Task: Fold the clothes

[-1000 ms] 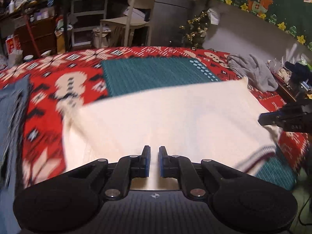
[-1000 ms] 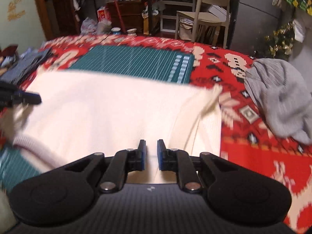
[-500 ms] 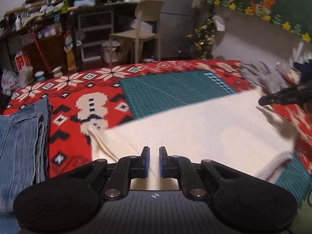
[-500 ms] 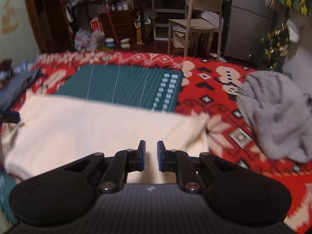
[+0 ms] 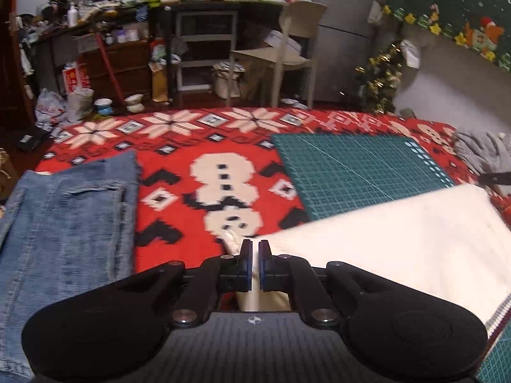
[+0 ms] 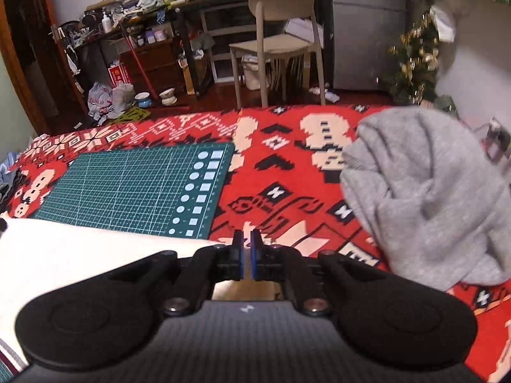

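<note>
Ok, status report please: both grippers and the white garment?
Left hand-held gripper shut on white garment. Right hand-held gripper shut on it too. Gray garment lies alongside.

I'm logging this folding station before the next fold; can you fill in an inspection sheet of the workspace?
Surface: red patterned blanket, green cutting mat on it.
Job's things: cream garment; jeans; grey garment, crumpled.
Clutter: nothing seen on the blanket.
Grippers: left gripper and right gripper each shut on the cream garment's edge.
Cables: nothing seen.
Surroundings: chair, crowded shelves, small Christmas tree.
</note>
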Demonstrator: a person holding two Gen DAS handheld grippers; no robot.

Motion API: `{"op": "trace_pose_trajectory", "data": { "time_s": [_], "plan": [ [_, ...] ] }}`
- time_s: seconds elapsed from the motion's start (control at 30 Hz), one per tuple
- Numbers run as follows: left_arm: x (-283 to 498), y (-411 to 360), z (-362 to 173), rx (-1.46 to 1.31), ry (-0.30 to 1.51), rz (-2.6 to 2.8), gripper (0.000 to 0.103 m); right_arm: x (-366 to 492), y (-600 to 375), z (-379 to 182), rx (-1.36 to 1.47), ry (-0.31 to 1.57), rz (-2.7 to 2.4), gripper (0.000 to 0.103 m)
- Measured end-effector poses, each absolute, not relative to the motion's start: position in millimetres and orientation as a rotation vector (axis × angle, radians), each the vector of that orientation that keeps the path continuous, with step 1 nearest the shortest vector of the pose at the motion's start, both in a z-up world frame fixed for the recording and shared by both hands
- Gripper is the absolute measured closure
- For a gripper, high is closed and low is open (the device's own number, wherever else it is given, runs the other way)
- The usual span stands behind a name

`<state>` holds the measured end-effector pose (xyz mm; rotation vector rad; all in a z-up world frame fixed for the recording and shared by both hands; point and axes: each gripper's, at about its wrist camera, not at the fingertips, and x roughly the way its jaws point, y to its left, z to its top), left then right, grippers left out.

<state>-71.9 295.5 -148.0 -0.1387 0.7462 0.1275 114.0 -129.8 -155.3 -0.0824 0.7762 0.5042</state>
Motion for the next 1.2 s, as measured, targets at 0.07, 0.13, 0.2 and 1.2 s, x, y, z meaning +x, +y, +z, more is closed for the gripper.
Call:
{"op": "trace_pose_trajectory", "data": {
  "time_s": [0.07,0.13,0.2,1.2],
  "plan": [
    [-75,302,-145,-0.148,0.738,0.160,0.095,115,-136,-153,-0.064,0.760,0.475,0.096],
    [-77,309,-142,-0.192,0.732,0.164,0.095,116,-143,-150,-0.039,0.743,0.444,0.094],
    [-78,311,-139,-0.213,0.720,0.150,0.092,118,-149,-148,-0.005,0.738,0.431,0.079],
    [-60,302,-141,-0.088,0.714,0.180,0.073,130,-156,-161,0.068,0.756,0.396,0.089]
  ]
}}
